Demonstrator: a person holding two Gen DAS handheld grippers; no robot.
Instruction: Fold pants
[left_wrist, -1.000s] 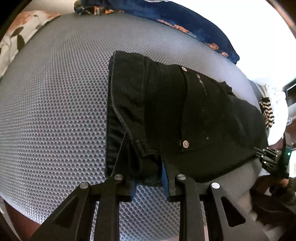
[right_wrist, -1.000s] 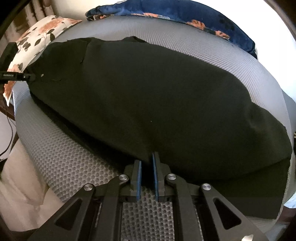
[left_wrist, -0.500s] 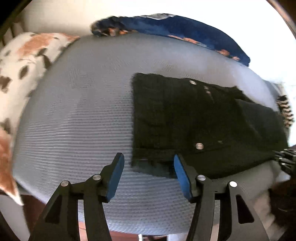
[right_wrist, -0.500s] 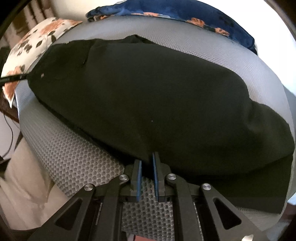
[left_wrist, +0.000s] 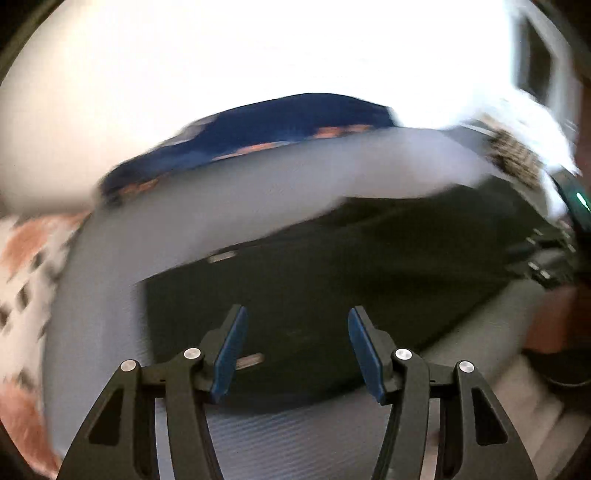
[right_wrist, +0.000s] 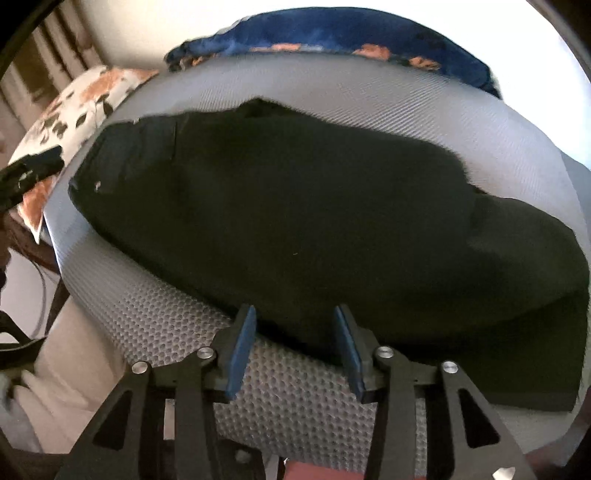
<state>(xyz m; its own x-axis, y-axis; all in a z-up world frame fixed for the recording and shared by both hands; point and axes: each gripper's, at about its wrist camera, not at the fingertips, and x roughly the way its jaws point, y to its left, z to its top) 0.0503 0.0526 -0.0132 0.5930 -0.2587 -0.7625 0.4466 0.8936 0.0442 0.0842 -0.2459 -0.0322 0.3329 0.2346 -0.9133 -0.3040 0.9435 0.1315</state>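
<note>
Both the left gripper (left_wrist: 293, 349) and right gripper (right_wrist: 293, 345) gape empty over the black pants (right_wrist: 295, 229), whose loose fold near the mattress (right_wrist: 369, 99) edge could slip open.

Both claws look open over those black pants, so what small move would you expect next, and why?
Probably the right gripper slides toward the pants' leg end at the right and pinches it, to fold it toward the waist. Both it and the left gripper are open, holding nothing, and the pants lie flat and long on the grey cushion.
</note>
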